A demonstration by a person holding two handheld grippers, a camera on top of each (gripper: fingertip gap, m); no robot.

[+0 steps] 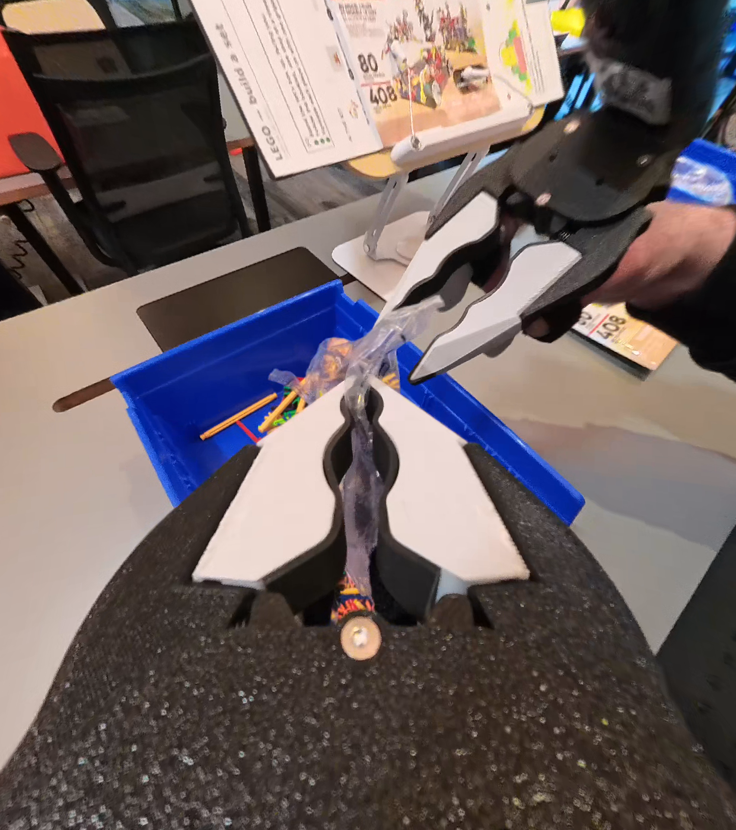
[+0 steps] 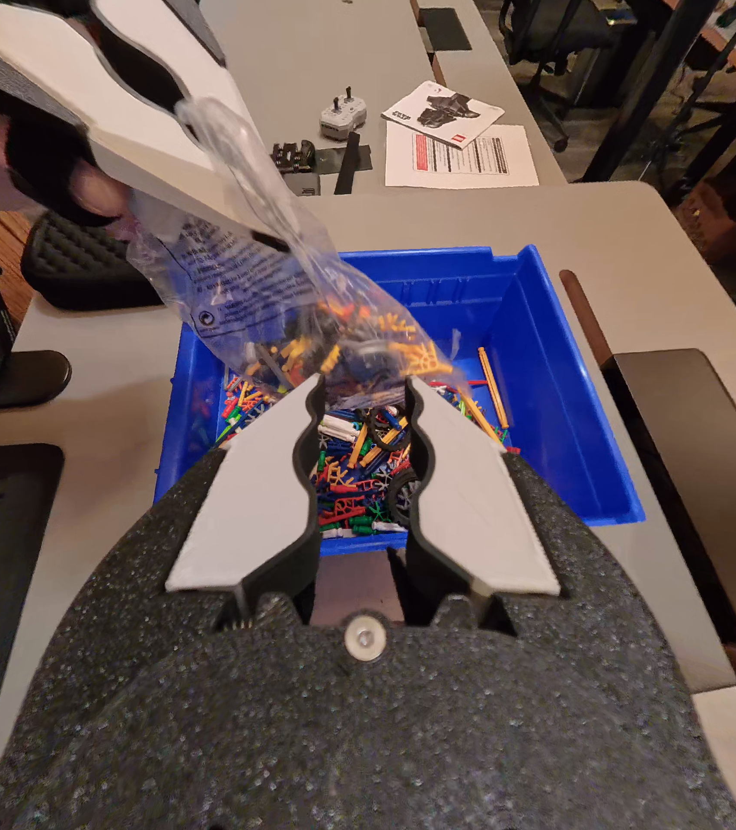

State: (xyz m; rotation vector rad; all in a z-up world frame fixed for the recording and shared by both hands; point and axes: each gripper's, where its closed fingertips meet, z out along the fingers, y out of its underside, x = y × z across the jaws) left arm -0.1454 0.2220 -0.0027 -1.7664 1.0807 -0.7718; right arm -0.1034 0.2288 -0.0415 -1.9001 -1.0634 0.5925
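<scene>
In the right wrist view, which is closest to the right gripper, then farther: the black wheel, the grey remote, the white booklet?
From the right gripper:
1. Black wheel, between its fingers, in the blue bin.
2. Grey remote, far table, centre.
3. White booklet, beside the remote, right; nearly as far.

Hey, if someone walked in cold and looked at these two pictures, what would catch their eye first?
Probably the clear plastic bag of small colourful building pieces, pinched by the left gripper and hanging over a bright blue bin on the grey table. Loose pieces fill the bin, with the right gripper open just above them.
</scene>
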